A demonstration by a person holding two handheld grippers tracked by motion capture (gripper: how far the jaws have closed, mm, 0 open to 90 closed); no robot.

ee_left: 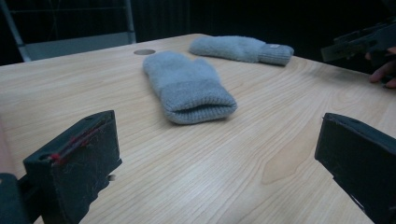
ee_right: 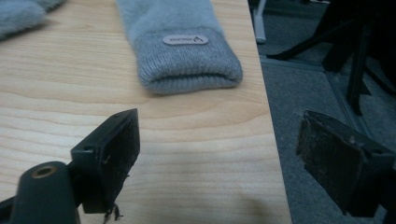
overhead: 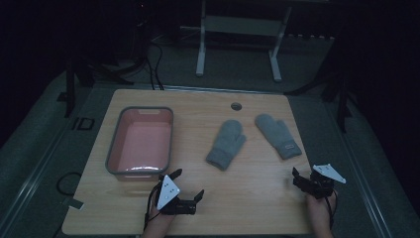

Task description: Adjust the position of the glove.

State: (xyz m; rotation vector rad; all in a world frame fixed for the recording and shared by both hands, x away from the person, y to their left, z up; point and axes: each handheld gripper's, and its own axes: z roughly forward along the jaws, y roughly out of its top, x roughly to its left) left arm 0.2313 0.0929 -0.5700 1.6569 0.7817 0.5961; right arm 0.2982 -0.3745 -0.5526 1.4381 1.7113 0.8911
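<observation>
Left gripper (overhead: 189,186) and right gripper (overhead: 301,179) spread, empty, low on table (overhead: 257,198). High view: both mittens flat mid-table, pink bin (overhead: 140,141) empty. Left gripper view: near mitten (ee_left: 187,86) ahead, untouched. Right gripper view: labelled mitten (ee_right: 180,42) ahead, untouched. Nothing started, probably.

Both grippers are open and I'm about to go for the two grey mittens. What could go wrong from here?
1. The labelled mitten lies with its cuff close to the table's right edge; a push from the right gripper might slide it off.
2. The other mitten is soft and flat, so the left gripper may pinch only its top layer or scrape the wood.
3. The pink tub sits beside the left gripper and could be knocked.
</observation>
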